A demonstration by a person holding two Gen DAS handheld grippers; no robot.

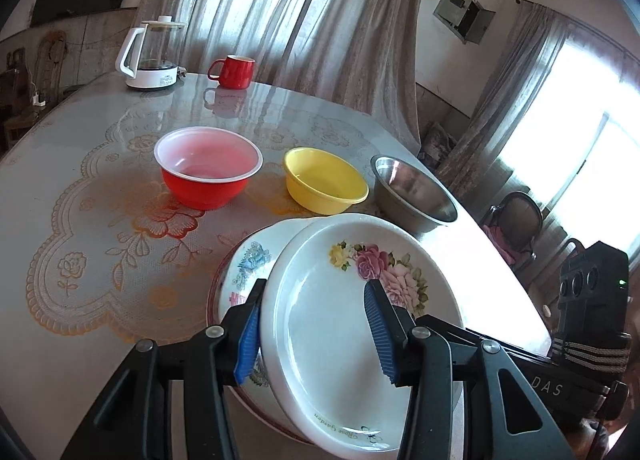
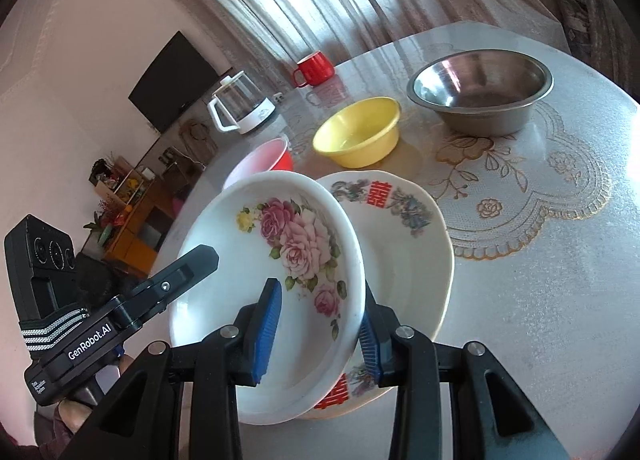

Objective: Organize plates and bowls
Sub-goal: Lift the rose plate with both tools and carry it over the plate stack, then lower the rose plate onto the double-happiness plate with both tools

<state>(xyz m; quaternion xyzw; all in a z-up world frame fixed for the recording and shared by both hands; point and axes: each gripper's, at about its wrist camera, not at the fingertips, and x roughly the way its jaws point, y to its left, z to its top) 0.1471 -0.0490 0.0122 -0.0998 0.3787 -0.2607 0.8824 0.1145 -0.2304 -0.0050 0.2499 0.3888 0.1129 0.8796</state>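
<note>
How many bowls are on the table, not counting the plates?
3. The red bowl is leftmost, the yellow bowl in the middle, the steel bowl at the right, all beyond the plates. More could be hidden behind the rose plate.

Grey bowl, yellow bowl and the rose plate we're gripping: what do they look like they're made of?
Grey bowl: likely stainless steel, brushed, with mirror-like glints inside.
Yellow bowl: probably plastic or melamine; uniform opaque colour, soft sheen.
Rose plate: looks like glazed ceramic or melamine; glossy white with a printed floral decal. Left gripper and right gripper each straddle its rim.
</note>
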